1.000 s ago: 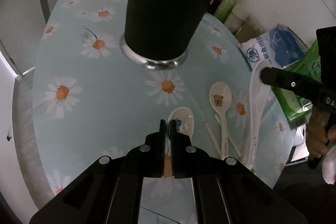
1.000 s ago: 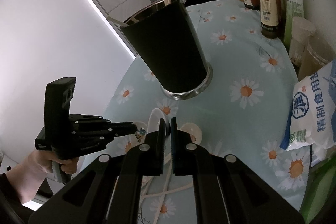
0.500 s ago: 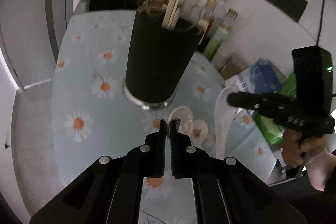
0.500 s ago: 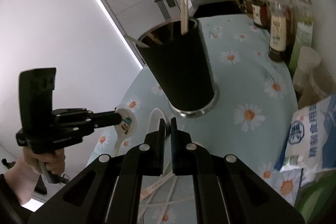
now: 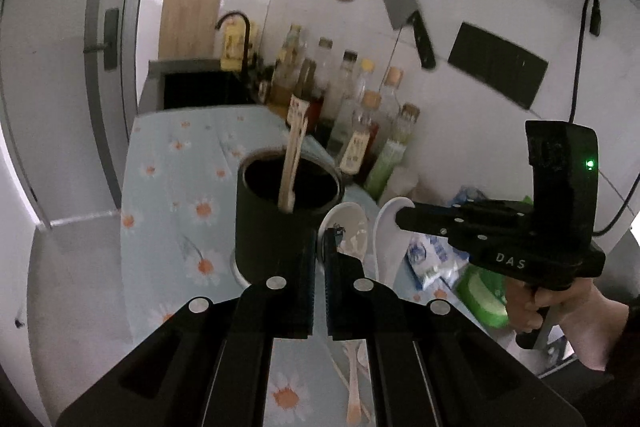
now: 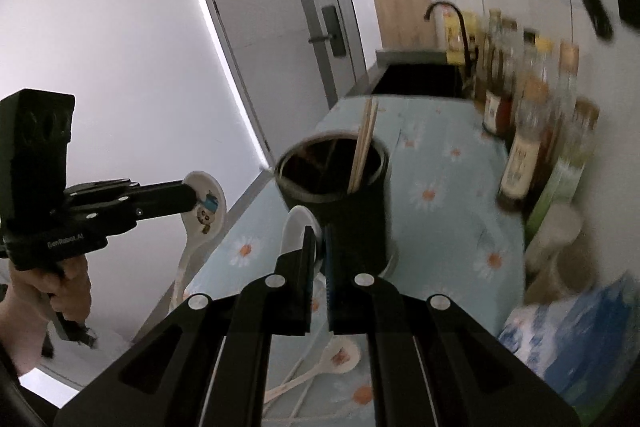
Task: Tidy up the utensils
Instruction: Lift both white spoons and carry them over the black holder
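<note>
My left gripper point(image 5: 319, 239) is shut on a white spoon with a cartoon print point(image 5: 349, 230), held in the air just right of the black utensil cup point(image 5: 276, 227). The right wrist view shows that same left gripper point(image 6: 188, 193) with the printed spoon point(image 6: 206, 207) hanging from it. My right gripper point(image 6: 319, 235) is shut on a plain white spoon point(image 6: 297, 231) in front of the cup point(image 6: 340, 195). In the left wrist view the right gripper point(image 5: 404, 219) holds this spoon point(image 5: 390, 211). Wooden chopsticks point(image 5: 292, 163) stand in the cup. Another spoon point(image 6: 336, 355) lies on the daisy tablecloth point(image 6: 440, 187).
Sauce bottles point(image 6: 528, 131) line the wall on the right, with a blue-and-white bag point(image 6: 580, 331) and a green packet point(image 5: 480, 291) nearer. A dark sink point(image 5: 200, 87) lies beyond the table. Loose chopsticks point(image 6: 288, 383) lie beside the spoon on the cloth. A door point(image 6: 280, 27) stands at left.
Both grippers have risen from the table, each carrying its spoon. The cup, seen from the side before, now shows its open mouth from above.
</note>
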`<control>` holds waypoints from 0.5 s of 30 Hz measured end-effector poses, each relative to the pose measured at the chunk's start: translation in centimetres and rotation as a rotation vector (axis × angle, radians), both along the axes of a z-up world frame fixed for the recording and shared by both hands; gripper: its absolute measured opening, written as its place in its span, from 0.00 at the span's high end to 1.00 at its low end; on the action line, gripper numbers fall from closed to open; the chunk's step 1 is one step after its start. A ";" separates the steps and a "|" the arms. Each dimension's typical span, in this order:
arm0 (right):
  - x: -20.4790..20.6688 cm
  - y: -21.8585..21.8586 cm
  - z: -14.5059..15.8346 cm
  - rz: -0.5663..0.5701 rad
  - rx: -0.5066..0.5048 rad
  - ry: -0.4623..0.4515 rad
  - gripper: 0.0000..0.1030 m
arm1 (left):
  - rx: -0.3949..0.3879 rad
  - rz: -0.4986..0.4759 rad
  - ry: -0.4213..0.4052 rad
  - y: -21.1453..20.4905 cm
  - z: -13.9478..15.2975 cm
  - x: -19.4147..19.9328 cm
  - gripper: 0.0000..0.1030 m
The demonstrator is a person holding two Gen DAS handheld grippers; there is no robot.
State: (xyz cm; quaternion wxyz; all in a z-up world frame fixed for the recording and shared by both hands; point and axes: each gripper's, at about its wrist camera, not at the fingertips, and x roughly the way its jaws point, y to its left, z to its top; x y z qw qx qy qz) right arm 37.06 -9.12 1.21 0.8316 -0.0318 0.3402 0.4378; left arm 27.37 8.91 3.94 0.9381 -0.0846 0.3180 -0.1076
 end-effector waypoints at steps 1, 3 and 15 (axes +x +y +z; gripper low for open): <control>0.2 0.0 0.5 -0.001 0.002 -0.016 0.94 | 0.009 0.002 -0.010 0.0 0.4 0.2 0.97; 0.6 0.1 1.6 -0.007 0.001 -0.056 0.94 | 0.016 0.006 -0.037 0.2 1.4 0.7 0.97; 5.0 1.5 5.9 -0.078 0.026 -0.157 0.94 | 0.027 0.095 -0.192 1.9 5.8 3.9 0.97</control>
